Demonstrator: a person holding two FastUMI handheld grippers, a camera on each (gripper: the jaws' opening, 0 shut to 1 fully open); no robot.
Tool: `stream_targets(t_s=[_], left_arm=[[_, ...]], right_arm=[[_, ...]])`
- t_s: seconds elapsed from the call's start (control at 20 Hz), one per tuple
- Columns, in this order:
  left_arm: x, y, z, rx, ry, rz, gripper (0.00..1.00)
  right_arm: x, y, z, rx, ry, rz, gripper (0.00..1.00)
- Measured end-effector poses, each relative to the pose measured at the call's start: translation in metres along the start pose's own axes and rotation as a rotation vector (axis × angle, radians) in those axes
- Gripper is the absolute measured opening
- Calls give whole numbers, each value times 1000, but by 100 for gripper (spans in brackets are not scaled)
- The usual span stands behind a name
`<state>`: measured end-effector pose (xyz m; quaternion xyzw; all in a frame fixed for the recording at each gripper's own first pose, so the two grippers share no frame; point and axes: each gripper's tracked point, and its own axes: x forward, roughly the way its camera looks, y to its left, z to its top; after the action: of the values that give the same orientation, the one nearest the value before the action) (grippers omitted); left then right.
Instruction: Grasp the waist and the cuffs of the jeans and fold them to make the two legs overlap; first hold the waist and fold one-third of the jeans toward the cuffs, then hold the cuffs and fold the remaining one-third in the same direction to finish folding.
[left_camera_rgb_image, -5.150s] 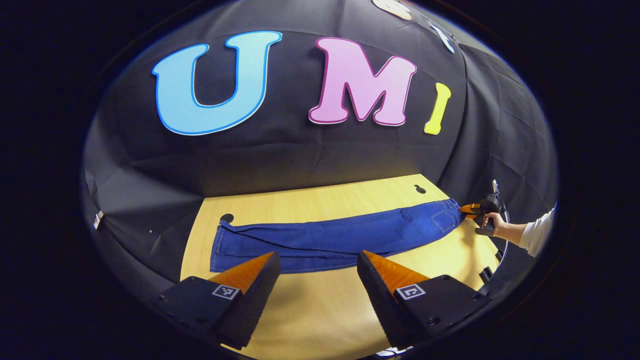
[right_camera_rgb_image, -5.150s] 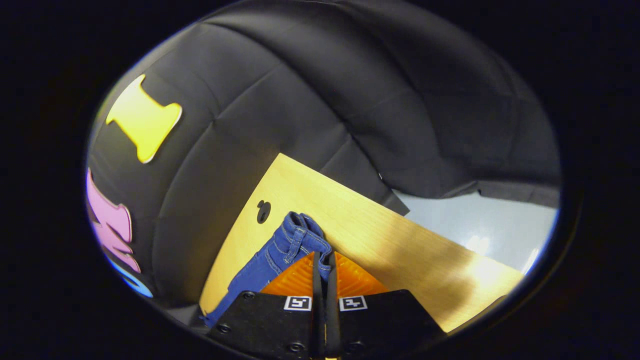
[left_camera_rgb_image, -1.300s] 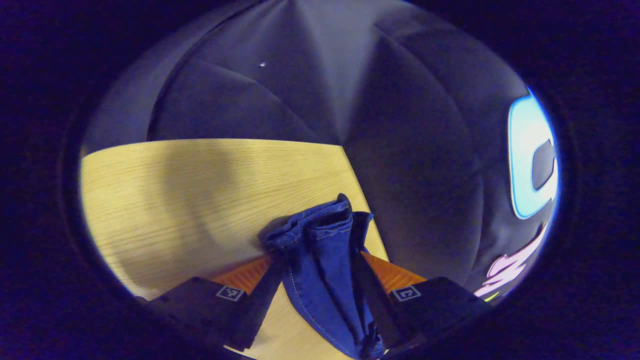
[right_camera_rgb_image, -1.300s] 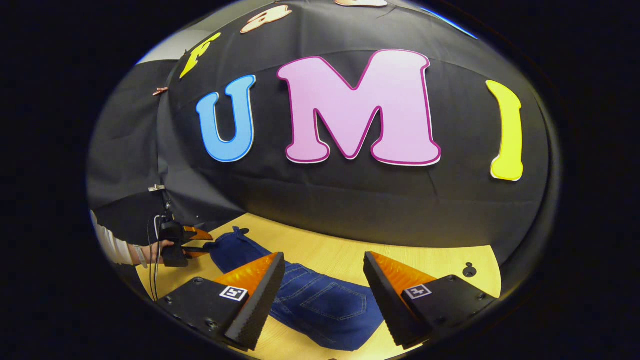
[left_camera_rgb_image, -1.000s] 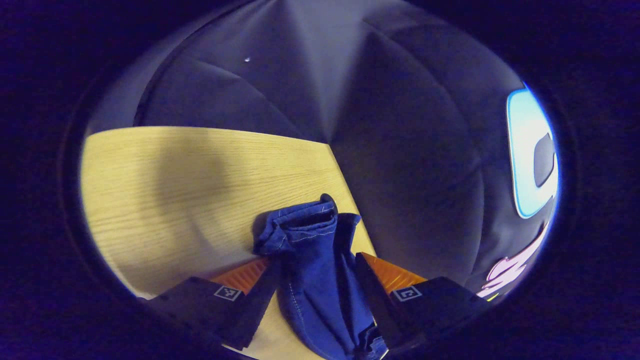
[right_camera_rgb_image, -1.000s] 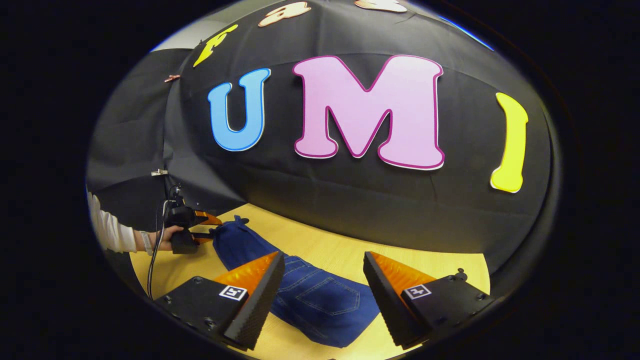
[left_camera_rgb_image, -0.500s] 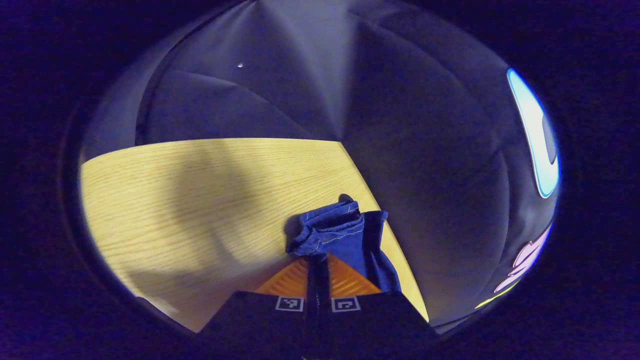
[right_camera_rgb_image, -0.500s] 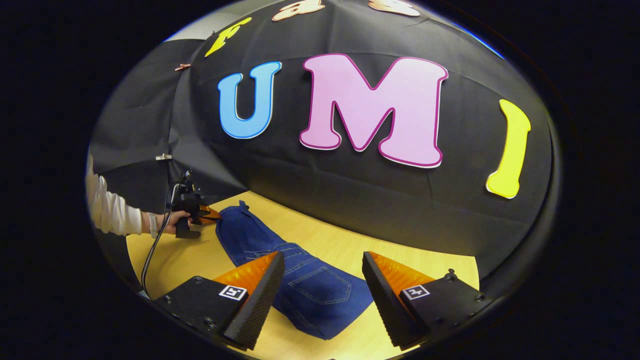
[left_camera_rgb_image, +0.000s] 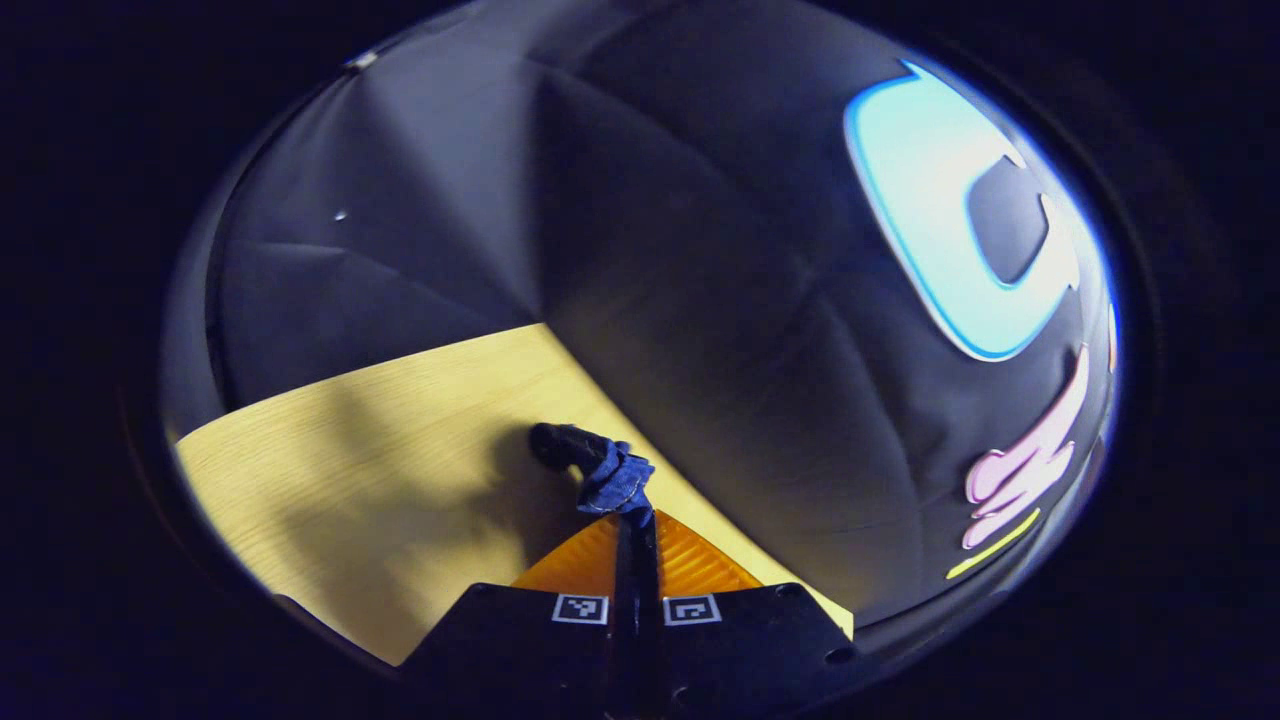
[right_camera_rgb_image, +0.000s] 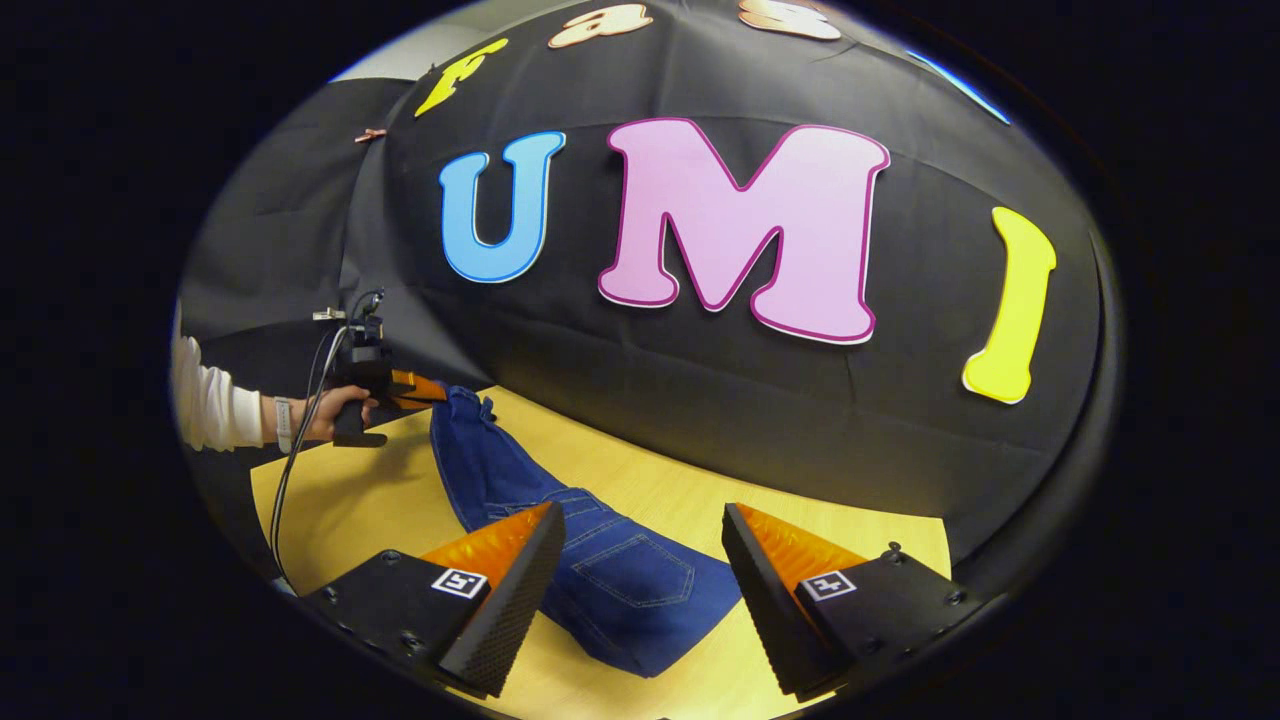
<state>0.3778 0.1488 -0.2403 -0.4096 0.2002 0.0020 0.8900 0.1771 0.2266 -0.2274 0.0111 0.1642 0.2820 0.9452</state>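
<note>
Blue jeans (right_camera_rgb_image: 600, 570) lie on the wooden table (right_camera_rgb_image: 860, 530), the waist part folded over and resting between my right gripper's orange fingers (right_camera_rgb_image: 500, 545). My right gripper (right_camera_rgb_image: 640, 580) hovers open above that fold, touching nothing. In the left gripper view, my left gripper (left_camera_rgb_image: 634, 530) is shut on the bunched cuffs (left_camera_rgb_image: 612, 478), which stick out past its tips. The right gripper view shows that left gripper (right_camera_rgb_image: 415, 390) at the far left, held by a hand (right_camera_rgb_image: 330, 410), lifting the cuff end off the table.
The table's far edge meets the black cloth wall close behind the jeans. A small dark hole (right_camera_rgb_image: 892, 548) marks the table near the right finger. A cable (right_camera_rgb_image: 300, 440) hangs from the far gripper. Bare wood (left_camera_rgb_image: 350, 470) lies left of the cuffs.
My left gripper closed on the cuffs and has raised and turned them. The leg now slopes up toward it. My right gripper stays open over the folded waist.
</note>
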Motion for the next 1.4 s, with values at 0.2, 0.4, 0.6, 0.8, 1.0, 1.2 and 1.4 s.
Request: stream_targets(t_s=[0.2,0.4,0.6,0.8,1.0,1.2,1.4], left_arm=[[-50,-109,-33,121,92,-277,6],[-95,-241,-106,275,235,-570,6],[-100,-287,-254,447,457,-663,6],[-67,-219,-366,809,651,-366,6],[-69,-220,-364,1208,598,-205,19],[-76,-221,-355,1348,491,-70,100],[-95,-241,-336,1233,374,-57,98]], right_arm=[[-14,-3,-3,-5,-7,-10,97],[-34,-18,-8,21,-8,-42,98],[-62,-40,2,23,-40,-100,97],[-92,-69,6,-3,-47,-157,97],[-114,-88,-5,-18,-36,-172,97],[-117,-86,-13,5,-23,-116,97],[-116,-85,-8,-21,-32,-71,97]])
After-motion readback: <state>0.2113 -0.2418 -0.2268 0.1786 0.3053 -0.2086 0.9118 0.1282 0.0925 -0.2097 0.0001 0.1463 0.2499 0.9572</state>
